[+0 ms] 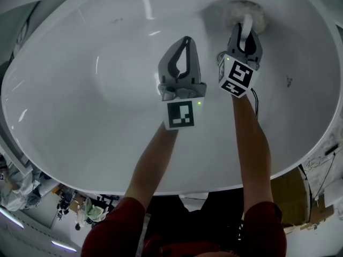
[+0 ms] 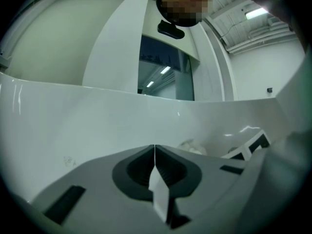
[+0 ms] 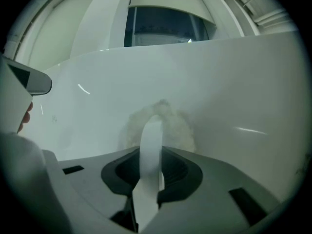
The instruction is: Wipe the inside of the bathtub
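Two red sleeves (image 1: pixel 115 226) sit nearest the camera in the head view, at the bathtub's (image 1: pixel 91 122) near rim, and bare forearms (image 1: pixel 155 154) reach from them down into the white basin. Over the middle of the bathtub floor is the left claw (image 1: pixel 186 40), with its marker cube (image 1: pixel 180 114) facing up. In the left gripper view the left claw (image 2: pixel 154 148) has its jaws pressed together with nothing between them, and the smooth bathtub wall (image 2: pixel 73 121) rises beyond them. The right claw (image 1: pixel 246 36) is further in, toward the far side of the bathtub, with its cube (image 1: pixel 236 75) tilted. In the right gripper view the right claw (image 3: pixel 152 154) is clamped on a white handle (image 3: pixel 151 135) that stands upright between the jaws. That handle (image 1: pixel 246 23) leads to a fluffy pad (image 1: pixel 231 8), which lies against the far wall of the bathtub just past the jaw tips. The pad (image 3: pixel 181 128) shows as a pale fuzzy mound against the bathtub's curved wall (image 3: pixel 234 77). A small dark speck (image 1: pixel 288 81) marks the bathtub's inner surface, off to the right of the right claw. Beyond the far rim, a white column (image 2: pixel 117 43) and ceiling lights (image 2: pixel 256 13) show in the left gripper view.
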`<move>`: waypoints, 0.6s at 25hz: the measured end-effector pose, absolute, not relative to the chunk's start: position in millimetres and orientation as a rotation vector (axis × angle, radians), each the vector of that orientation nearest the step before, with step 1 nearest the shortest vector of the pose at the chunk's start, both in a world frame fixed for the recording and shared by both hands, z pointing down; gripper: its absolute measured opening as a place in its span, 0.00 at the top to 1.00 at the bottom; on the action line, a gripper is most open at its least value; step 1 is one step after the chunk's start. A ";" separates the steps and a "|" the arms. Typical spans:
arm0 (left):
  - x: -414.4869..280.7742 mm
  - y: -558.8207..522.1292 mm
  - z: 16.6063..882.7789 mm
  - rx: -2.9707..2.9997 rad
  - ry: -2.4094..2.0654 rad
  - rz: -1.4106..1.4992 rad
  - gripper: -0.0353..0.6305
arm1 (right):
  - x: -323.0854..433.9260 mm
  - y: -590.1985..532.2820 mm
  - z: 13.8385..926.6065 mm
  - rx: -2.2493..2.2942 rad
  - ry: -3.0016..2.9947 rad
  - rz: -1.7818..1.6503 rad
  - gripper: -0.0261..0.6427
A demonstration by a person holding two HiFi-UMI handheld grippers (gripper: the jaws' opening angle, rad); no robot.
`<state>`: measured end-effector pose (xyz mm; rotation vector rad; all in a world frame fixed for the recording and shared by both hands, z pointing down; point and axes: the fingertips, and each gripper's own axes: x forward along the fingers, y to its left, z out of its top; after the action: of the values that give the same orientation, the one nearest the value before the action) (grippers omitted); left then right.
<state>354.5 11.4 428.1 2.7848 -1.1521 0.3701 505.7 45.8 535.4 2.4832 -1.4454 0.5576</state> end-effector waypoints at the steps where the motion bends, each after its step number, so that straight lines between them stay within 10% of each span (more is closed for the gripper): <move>1: 358.1 16.1 432.5 2.790 -1.142 0.381 0.92 | 506.6 48.8 538.5 2.499 -1.440 0.548 0.83; 15: 320.2 3.9 450.7 2.767 -1.176 0.426 0.92 | 488.4 22.0 548.6 2.586 -1.386 0.599 0.83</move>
<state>320.2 3.9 450.7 2.7672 -1.1759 0.4260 488.4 22.0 548.6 2.5859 -1.3864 0.5993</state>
